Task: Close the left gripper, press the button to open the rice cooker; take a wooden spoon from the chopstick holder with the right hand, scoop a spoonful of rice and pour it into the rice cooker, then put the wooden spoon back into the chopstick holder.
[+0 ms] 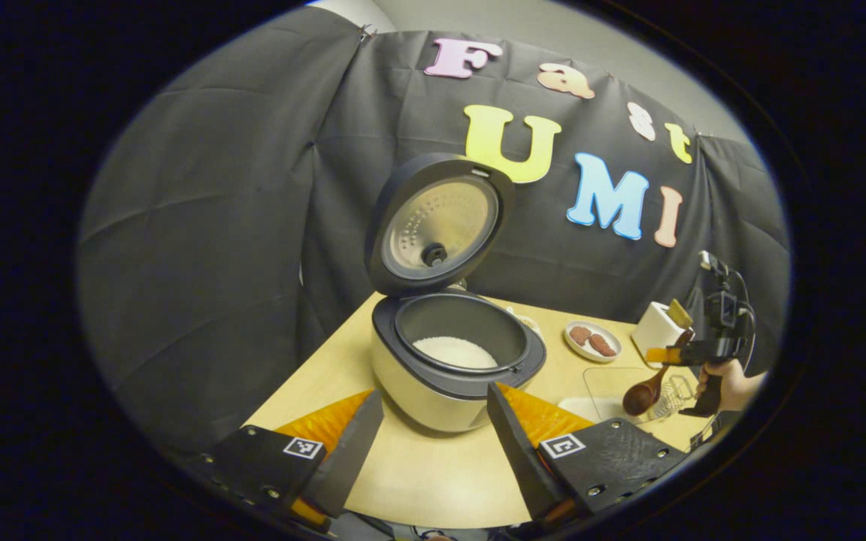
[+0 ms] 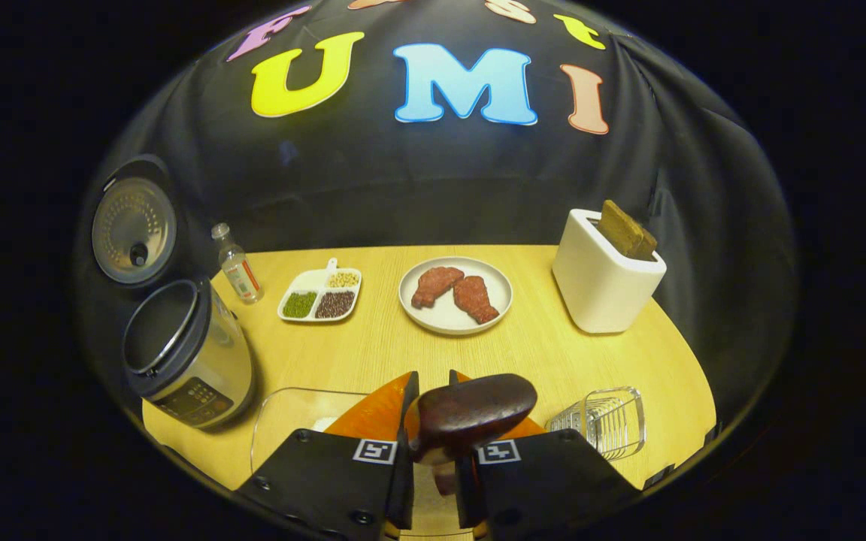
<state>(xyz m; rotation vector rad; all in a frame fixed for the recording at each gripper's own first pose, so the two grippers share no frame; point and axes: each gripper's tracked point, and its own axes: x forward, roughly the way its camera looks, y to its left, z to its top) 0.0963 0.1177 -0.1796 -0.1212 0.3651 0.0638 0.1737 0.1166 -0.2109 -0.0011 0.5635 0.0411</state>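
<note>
Spoon handling first: your right gripper (image 2: 433, 421) pinches the wooden spoon (image 2: 474, 413); lower it straight into the chopstick holder (image 2: 604, 421), left gripper (image 1: 433, 443) spread.

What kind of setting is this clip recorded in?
Probably a staged kitchen tabletop in a cloth-walled booth: an open white rice cooker, a white toaster holding bread and a round white plate of meat pieces on a light wooden table.
</note>
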